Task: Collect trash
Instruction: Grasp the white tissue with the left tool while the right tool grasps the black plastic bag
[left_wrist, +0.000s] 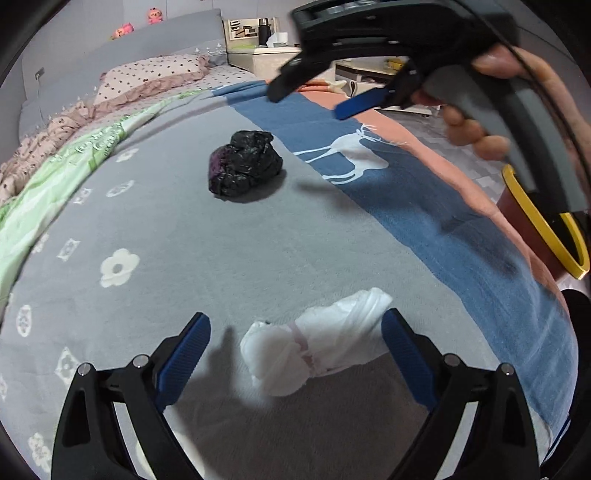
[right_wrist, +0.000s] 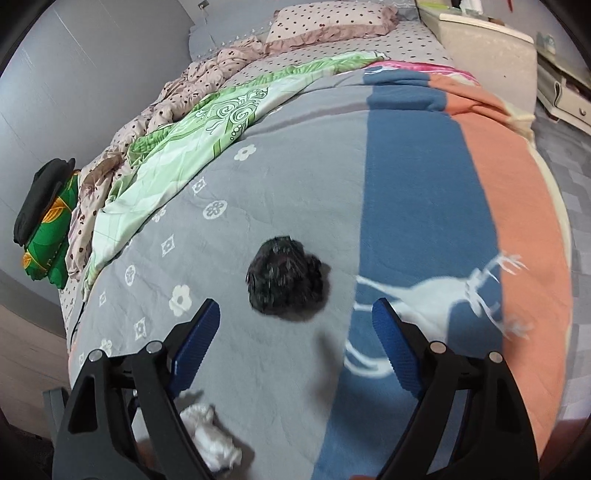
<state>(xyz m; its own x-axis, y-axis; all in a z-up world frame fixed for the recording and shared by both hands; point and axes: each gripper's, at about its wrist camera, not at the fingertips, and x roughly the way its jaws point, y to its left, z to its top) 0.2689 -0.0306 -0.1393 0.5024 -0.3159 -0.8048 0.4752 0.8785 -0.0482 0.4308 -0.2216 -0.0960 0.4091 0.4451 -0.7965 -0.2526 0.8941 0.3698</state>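
Black bag (left_wrist: 244, 163) beyond white bundle (left_wrist: 314, 341) on blanket (left_wrist: 184, 251)

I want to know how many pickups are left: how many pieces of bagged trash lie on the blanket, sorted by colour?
Black: 1, the crumpled black bag out on the grey part of the blanket.
White: 1, the knotted white bag between the open left gripper's fingers.
Total: 2

You have a bed spread with a grey flowered blanket (left_wrist: 155, 229) that carries a blue band with a white deer (left_wrist: 347, 155) and a salmon stripe along its edge. Beyond it lie a green patterned sheet (right_wrist: 207, 122), a rumpled polka-dot quilt (right_wrist: 162, 110) and a matching pillow (left_wrist: 155, 74). Two pink plush toys (left_wrist: 123, 30) sit atop the grey headboard, and a dark flask (left_wrist: 263, 31) stands on the nightstand.
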